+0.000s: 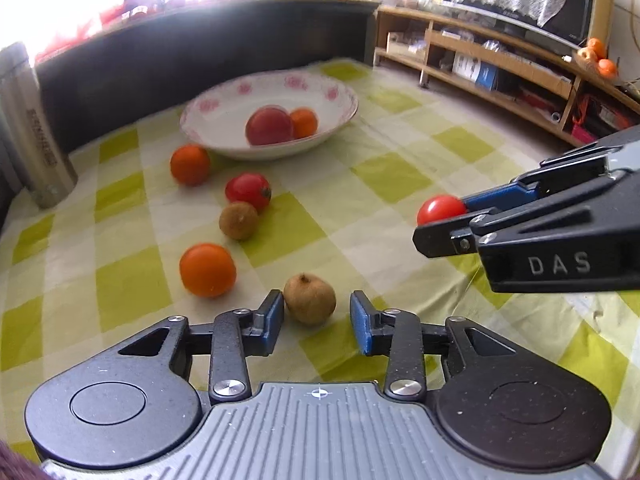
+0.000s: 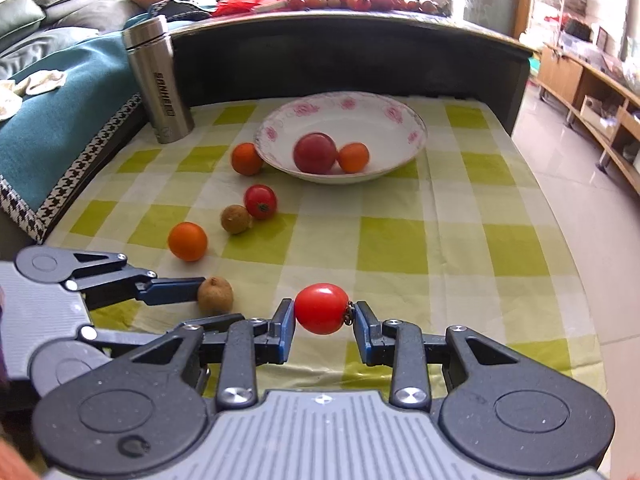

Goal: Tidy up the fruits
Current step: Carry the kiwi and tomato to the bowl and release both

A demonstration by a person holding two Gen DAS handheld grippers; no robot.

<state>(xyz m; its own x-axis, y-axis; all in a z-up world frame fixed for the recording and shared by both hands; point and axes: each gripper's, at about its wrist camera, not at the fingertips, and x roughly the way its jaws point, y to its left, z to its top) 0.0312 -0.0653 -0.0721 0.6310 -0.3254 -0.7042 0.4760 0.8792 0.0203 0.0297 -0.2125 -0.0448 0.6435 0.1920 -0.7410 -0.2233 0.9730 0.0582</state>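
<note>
Right tongs (image 2: pixel 323 322) pinch a tomato (image 2: pixel 321 308); left tongs (image 1: pixel 316 316) gape (brown fruit (image 1: pixel 310 298) between).

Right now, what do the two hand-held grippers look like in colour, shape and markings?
Both look the same. The left hand-held gripper has a grey ribbed body with a small crosshair mark, two round black housings, black linkage bars with silver screws, and blue finger pads. The right hand-held gripper matches it; in the left view its black side shows raised letters "DAS". No cables show.

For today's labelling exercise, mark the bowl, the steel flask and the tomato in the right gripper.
bowl (image 2: pixel 404 114): right wrist view, far rim.
steel flask (image 2: pixel 162 88): right wrist view, body.
tomato (image 2: pixel 321 308): right wrist view, its middle.
</note>
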